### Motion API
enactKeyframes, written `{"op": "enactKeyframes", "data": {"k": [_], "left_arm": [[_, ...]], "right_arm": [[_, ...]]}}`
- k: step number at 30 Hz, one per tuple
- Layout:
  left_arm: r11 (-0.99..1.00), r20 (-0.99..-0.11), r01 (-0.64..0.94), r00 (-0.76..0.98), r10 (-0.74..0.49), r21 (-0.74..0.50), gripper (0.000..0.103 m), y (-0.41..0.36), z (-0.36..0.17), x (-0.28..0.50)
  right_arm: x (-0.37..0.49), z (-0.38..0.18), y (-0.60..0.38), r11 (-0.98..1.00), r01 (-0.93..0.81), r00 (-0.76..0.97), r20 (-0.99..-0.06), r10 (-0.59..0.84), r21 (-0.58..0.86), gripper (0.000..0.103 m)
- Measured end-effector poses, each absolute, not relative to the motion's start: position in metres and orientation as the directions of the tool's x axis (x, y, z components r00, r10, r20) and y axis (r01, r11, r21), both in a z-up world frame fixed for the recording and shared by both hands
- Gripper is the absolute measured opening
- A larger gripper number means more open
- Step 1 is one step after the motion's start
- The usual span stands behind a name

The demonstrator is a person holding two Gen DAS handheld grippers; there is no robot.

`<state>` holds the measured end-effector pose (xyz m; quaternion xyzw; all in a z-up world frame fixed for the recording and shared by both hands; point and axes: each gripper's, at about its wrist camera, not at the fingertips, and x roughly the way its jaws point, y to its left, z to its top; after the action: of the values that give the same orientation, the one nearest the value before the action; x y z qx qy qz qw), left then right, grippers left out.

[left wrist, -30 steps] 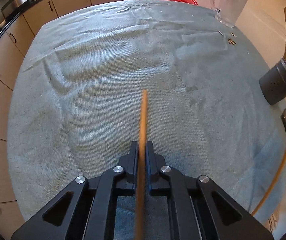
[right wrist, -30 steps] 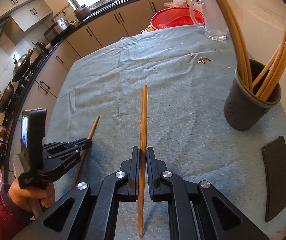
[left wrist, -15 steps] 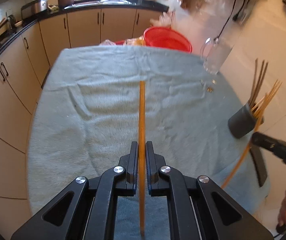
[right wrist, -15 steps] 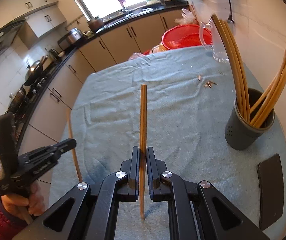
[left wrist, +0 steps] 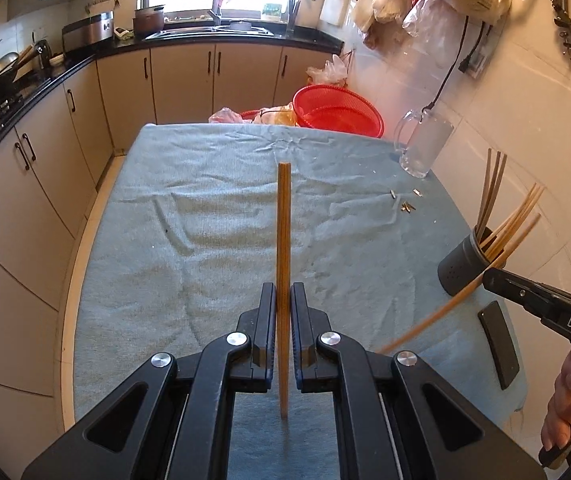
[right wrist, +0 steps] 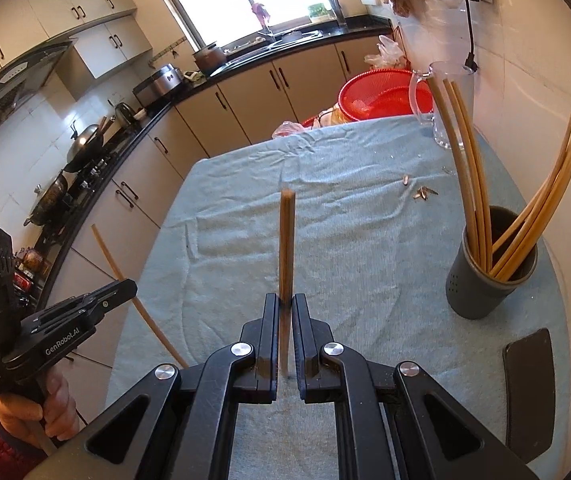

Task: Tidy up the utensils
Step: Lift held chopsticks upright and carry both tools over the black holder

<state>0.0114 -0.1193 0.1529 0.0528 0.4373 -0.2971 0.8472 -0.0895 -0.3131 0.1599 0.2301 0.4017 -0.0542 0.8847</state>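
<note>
Far to the left of the grey holder (right wrist: 492, 276), the left gripper (right wrist: 127, 286) is seen held up beside the table, off its edge. One wooden chopstick (right wrist: 137, 304) is pinched between its fingers and is slanted up and down in the air. From the left wrist camera the same stick (left wrist: 283, 280) is seen clamped tight between the two black jaws, with its tip pointed away over the blue towel (left wrist: 205, 240).

Nearer to the holder, but not yet at it, the right gripper (right wrist: 284, 308) is held over the towel. A second chopstick (right wrist: 286, 248) is squeezed between its fingers and is a bit blurred. Its tip is pointed ahead, to the left of the holder.

Just behind the holder, small bits (right wrist: 423, 193) are scattered on the towel. A glass mug (right wrist: 449, 104) and a red basket (right wrist: 385, 94) are found far behind it, at the back end of the table. Many chopsticks (right wrist: 525, 220) are already stood up inside the holder, fanned out to both sides. Just in front of the holder a dark flat phone-like thing (right wrist: 529, 392) is laid on the towel.

Most of the job looks done, since no loose sticks can be seen on the towel. Two sticks are left, one in each gripper, and both must be dropped into the holder.
</note>
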Motion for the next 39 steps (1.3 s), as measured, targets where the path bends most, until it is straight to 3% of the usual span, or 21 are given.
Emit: {"op": "enactKeyframes", "data": {"k": [39], "left_arm": [[0.725,-0.696,0.679,0.464,-0.547,-0.117,0.007,-0.204,0.221,-0.039]], "right_arm": [[-0.169,0.222,-0.386,0.833,0.358,0.783,-0.621,-0.022,0.422,0.007]]}}
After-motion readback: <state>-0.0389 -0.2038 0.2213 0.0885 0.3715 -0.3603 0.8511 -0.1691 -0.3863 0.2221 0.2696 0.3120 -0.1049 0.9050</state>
